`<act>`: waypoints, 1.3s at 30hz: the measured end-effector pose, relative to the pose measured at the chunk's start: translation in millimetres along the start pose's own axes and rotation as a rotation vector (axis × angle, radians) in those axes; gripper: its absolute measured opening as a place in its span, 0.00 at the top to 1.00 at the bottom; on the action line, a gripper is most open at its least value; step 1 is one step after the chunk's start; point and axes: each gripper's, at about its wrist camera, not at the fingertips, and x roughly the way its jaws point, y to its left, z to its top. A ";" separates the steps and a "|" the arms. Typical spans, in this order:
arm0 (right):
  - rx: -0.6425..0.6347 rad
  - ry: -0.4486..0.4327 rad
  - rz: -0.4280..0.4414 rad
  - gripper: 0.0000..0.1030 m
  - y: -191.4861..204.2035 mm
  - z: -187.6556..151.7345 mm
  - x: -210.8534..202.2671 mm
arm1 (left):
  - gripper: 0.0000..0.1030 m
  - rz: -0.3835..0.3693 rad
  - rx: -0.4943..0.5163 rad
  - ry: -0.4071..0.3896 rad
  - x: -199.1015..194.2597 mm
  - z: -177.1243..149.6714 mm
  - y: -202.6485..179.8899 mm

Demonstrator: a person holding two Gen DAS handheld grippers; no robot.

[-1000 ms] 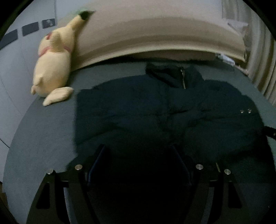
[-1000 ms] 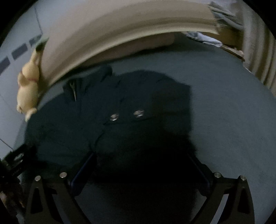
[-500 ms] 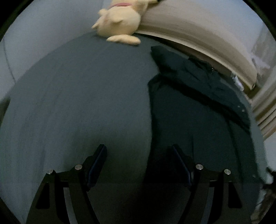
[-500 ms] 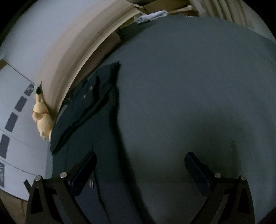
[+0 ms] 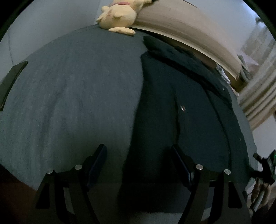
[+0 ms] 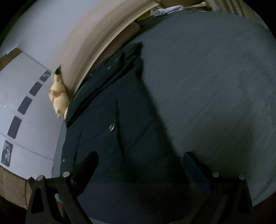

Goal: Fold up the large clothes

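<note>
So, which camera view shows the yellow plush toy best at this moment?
The left wrist view: the yellow plush toy is larger there, with its head, pink collar and foot clear, against the headboard. The right wrist view shows it small at the left, partly hidden behind the dark jacket.

We see a dark navy padded jacket [image 5: 172, 110] lying flat on the grey-blue bed cover, its collar end up by the beige headboard and its hem toward us. It looks folded lengthwise into a long panel with a straight edge down one side. A seam runs down its length, with a round metal snap [image 6: 111, 127] beside it. Smaller snaps dot the far edge. In the right wrist view the same jacket [image 6: 124, 137] slants from the headboard down to the lower frame.
</note>
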 end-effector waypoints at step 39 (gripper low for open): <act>0.114 0.070 0.179 0.62 -39.4 -30.5 -2.8 | 0.25 -0.317 -0.107 0.132 -1.2 -15.8 4.6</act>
